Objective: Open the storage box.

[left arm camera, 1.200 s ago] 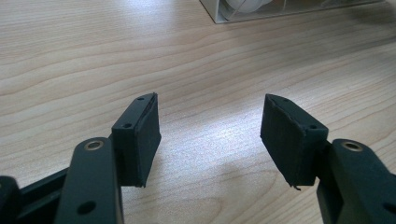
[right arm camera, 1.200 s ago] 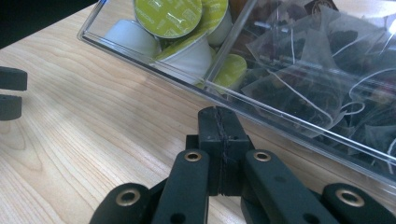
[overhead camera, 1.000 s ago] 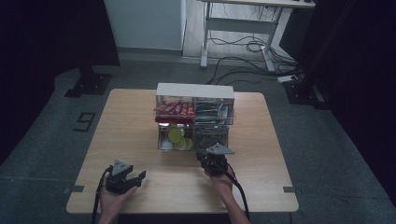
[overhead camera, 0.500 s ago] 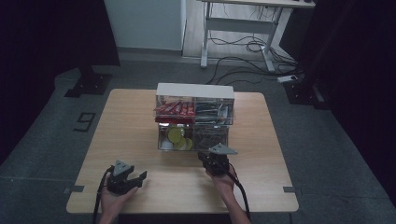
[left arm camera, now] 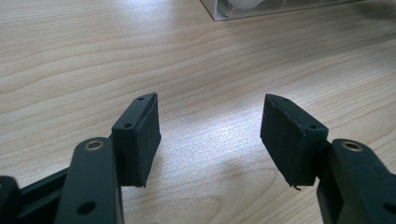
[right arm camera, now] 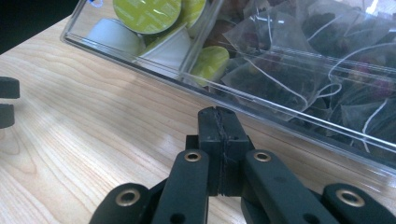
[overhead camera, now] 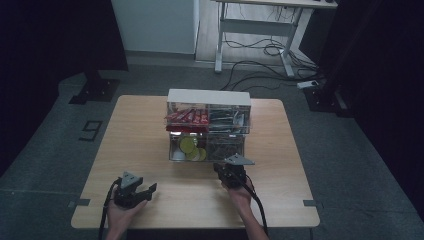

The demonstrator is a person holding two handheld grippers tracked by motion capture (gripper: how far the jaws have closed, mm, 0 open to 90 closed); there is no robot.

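Note:
A clear two-tier organiser box (overhead camera: 208, 127) stands mid-table, with red packets top left and green-lidded capsules (overhead camera: 188, 145) bottom left. In the right gripper view the capsules (right arm camera: 148, 13) and tea bags (right arm camera: 299, 56) lie in the open clear lower drawer (right arm camera: 261, 100). My right gripper (overhead camera: 227, 169) rests just in front of that drawer, its pads (right arm camera: 218, 122) pressed together with nothing between. My left gripper (overhead camera: 146, 189) lies near the table's front left, jaws open over bare wood, its fingertips (left arm camera: 140, 123) apart and empty.
The wooden table (overhead camera: 145, 135) has free room left and right of the box. Behind it stand a white cabinet (overhead camera: 155, 25), a desk frame and floor cables (overhead camera: 260, 55). A dark stand base (overhead camera: 95, 90) sits on the floor at far left.

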